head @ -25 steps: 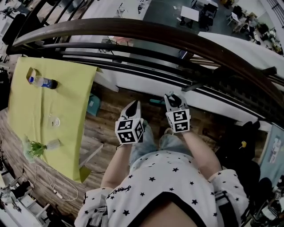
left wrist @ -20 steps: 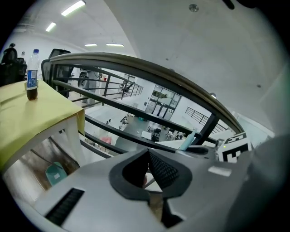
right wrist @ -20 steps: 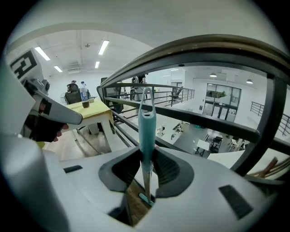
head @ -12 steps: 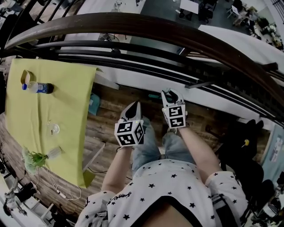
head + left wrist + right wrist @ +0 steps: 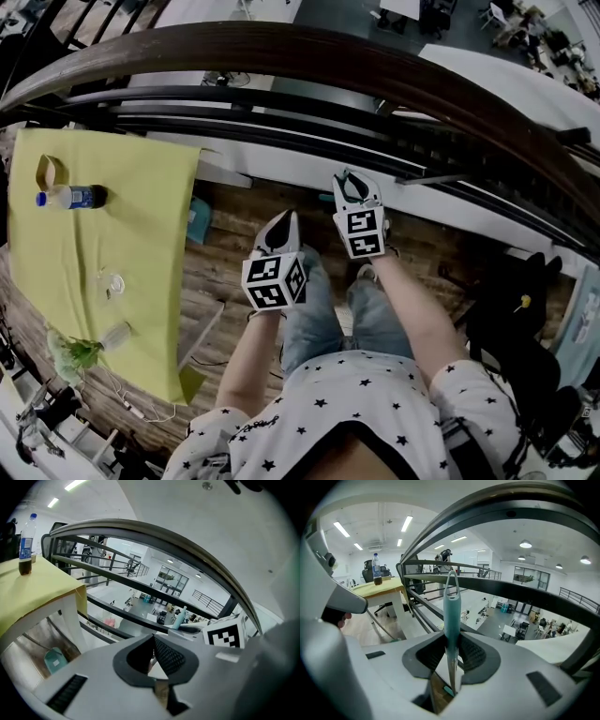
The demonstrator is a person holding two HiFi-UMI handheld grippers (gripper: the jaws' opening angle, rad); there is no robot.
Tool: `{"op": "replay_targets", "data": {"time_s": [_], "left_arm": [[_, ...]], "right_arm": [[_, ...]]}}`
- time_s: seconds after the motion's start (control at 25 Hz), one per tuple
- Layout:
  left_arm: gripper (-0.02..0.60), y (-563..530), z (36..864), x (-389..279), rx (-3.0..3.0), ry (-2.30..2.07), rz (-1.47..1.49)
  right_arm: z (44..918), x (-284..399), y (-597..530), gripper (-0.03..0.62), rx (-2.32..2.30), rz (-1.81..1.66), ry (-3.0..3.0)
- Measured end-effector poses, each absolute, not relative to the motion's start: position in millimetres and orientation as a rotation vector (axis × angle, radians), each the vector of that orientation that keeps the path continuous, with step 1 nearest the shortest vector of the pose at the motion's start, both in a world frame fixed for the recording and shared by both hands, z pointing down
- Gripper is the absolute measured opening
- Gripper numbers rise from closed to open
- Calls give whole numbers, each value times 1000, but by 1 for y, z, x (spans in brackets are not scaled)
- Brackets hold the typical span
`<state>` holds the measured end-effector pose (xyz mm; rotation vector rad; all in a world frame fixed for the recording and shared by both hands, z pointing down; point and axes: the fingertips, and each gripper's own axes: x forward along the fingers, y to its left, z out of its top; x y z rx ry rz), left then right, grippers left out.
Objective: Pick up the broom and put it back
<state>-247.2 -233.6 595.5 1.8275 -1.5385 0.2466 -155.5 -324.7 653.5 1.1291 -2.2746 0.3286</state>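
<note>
The broom shows only as a slim teal handle (image 5: pixel 451 606) with a hang loop at its top. It stands upright between the jaws of my right gripper (image 5: pixel 451 656), which is shut on it. In the head view the right gripper (image 5: pixel 353 180) points at the dark railing (image 5: pixel 309 56), ahead of the person's legs. The left gripper view catches the same handle (image 5: pixel 180 618) beside the right gripper's marker cube (image 5: pixel 225 632). My left gripper (image 5: pixel 152 638) has its jaws together with nothing between them; in the head view the left gripper (image 5: pixel 280 225) sits just left of the right one. The broom's head is hidden.
A table with a yellow cloth (image 5: pixel 112 234) stands at the left, bearing a bottle (image 5: pixel 67 197) and a glass (image 5: pixel 110 282). A teal object (image 5: pixel 197 222) lies on the wooden floor under its edge. Beyond the railing is a drop to a lower floor. A dark chair (image 5: pixel 511 328) is at the right.
The right gripper has shifted left and toward the railing with the handle still in it. The left gripper has barely moved in the picture.
</note>
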Motion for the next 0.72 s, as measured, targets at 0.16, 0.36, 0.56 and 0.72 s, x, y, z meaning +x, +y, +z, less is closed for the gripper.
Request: {"op": "replay_targets", "data": {"time_s": [0.16, 0.36, 0.56, 0.72], "left_arm": [[11, -236, 601, -249, 1817, -1539, 247], [11, -241, 610, -255, 1806, -1543, 247], [11, -244, 618, -260, 1801, -1545, 257], [11, -247, 624, -264, 1789, -1549, 258]], "right_arm": [[659, -162, -341, 84, 1136, 318, -2280], [669, -170, -360, 84, 1145, 315, -2278], [678, -179, -376, 84, 1146, 316, -2278], [684, -183, -393, 86, 1166, 331, -2275]]}}
